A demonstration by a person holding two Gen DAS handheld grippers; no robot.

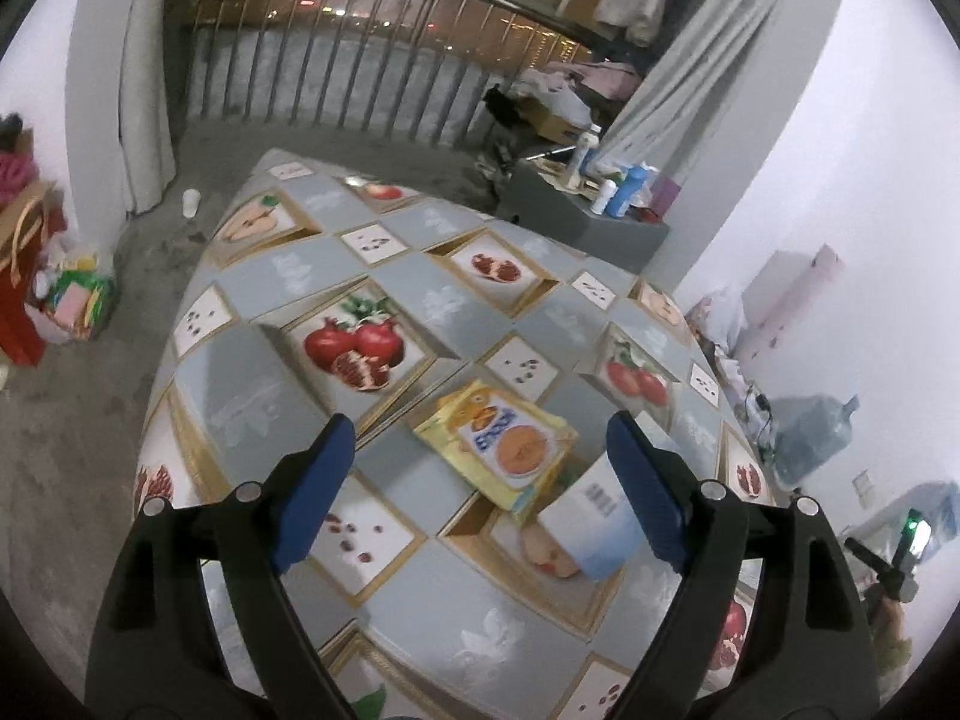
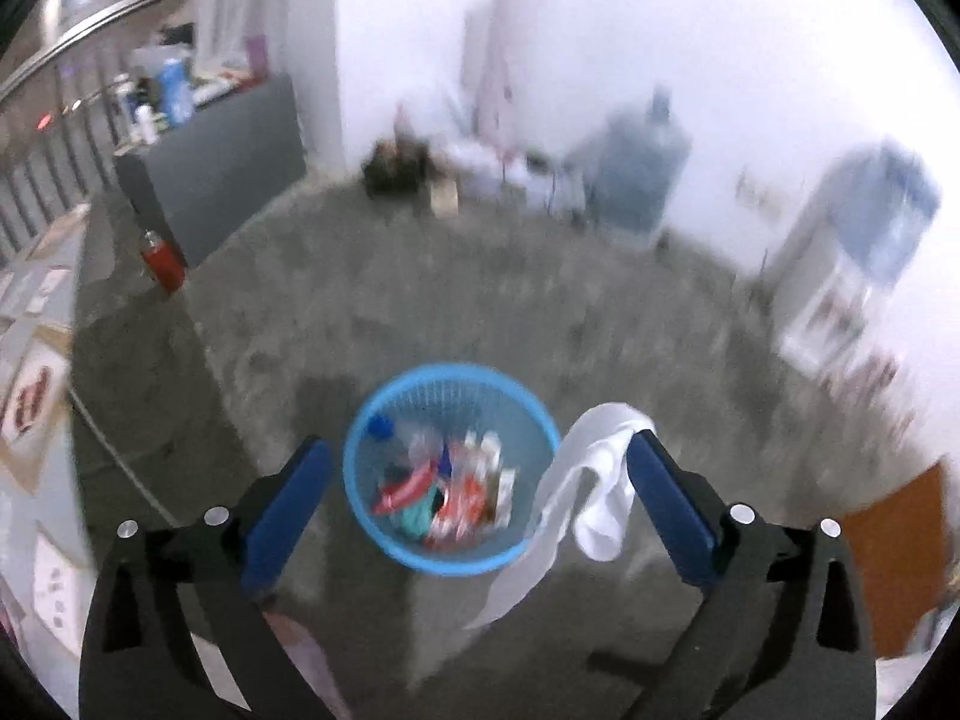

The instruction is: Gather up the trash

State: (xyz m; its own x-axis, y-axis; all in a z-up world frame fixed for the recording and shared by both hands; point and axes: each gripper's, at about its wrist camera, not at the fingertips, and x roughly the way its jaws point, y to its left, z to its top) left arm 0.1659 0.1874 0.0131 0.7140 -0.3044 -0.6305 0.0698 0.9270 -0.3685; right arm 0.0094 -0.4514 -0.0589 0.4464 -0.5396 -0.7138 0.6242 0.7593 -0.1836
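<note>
Left gripper (image 1: 480, 468) hangs above the table (image 1: 420, 594), jaws spread wide, nothing gripped. Table has a fruit-print cloth, pomegranates and grey squares. Between the blue pads (image 1: 315, 489) sits a yellow-orange snack packet (image 1: 501, 444), flat on the cloth, not touched by either pad. Just beside it, towards the right-hand pad, a small white and pale-blue box (image 1: 591, 531) lies on the cloth, touching or overlapping the packet's corner, hard to tell which. Right gripper (image 2: 480, 480) is over the floor, pointing down at a blue mesh trash basket (image 2: 360, 504) standing on the grey concrete. Jaws wide apart, released. A white crumpled tissue (image 2: 591, 486) hangs off the tip of the right-hand finger, draped and trailing down by the basket's rim, not pinched between the pads; can't tell whether it's stuck or falling, view is blurred. Basket already holds mixed wrappers and bottles, red, teal, blue cap. Table edge shows at the left of that view, well apart from the basket.
</note>
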